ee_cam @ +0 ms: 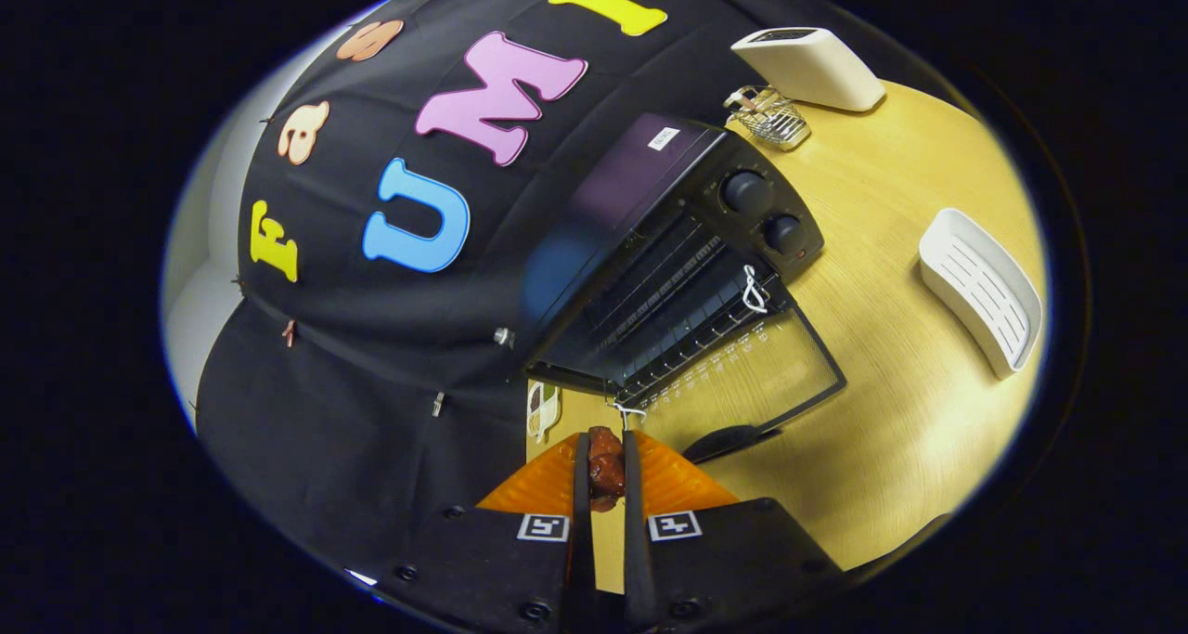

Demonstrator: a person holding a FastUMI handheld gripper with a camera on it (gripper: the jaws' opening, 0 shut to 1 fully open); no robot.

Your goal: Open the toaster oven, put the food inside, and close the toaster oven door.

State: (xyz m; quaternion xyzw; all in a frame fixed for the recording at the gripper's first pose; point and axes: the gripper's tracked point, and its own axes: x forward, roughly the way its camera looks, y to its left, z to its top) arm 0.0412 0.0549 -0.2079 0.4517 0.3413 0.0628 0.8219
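Observation:
A black toaster oven (650, 235) stands on the wooden table (910, 402) with its glass door (752, 365) folded down flat and its rack (668, 309) showing inside. My gripper (605, 462) is held tilted in front of the open door, slightly off to one side. A dark brown piece of food (605, 467) sits clamped between its two orange fingers (548, 481). The food is in the air, a short way from the oven's mouth.
A white slotted tray (984, 291) lies on the table beyond the oven's knob side. A small wire basket (768, 114) and a white box-shaped appliance (807, 66) stand behind the oven. A small plate (542, 409) with food peeks out ahead of the fingers.

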